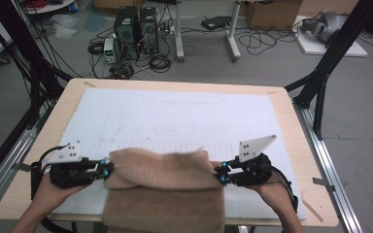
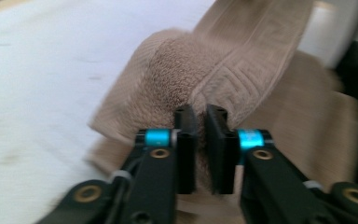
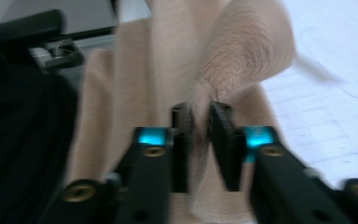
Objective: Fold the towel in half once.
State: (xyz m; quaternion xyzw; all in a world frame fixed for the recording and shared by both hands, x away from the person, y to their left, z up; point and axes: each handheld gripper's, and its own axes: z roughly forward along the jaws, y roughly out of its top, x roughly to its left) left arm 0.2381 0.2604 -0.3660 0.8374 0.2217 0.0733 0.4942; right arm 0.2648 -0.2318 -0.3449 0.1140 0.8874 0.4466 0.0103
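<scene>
Table (image 1: 281,104) with white sheet (image 1: 175,116); tan towel (image 1: 162,194) lies at the near edge and hangs over it. Fold in progress, far edge raised. Left gripper (image 1: 108,170) and right gripper (image 1: 219,175) each pinch a towel corner, jaws nearly together. To fold well: carry both corners level and parallel, align edges before release.

Left claw (image 1: 108,171), right claw (image 1: 219,175): black bodies, cyan jaw bands, brass screws, grey triangular top plates, black cables.
</scene>
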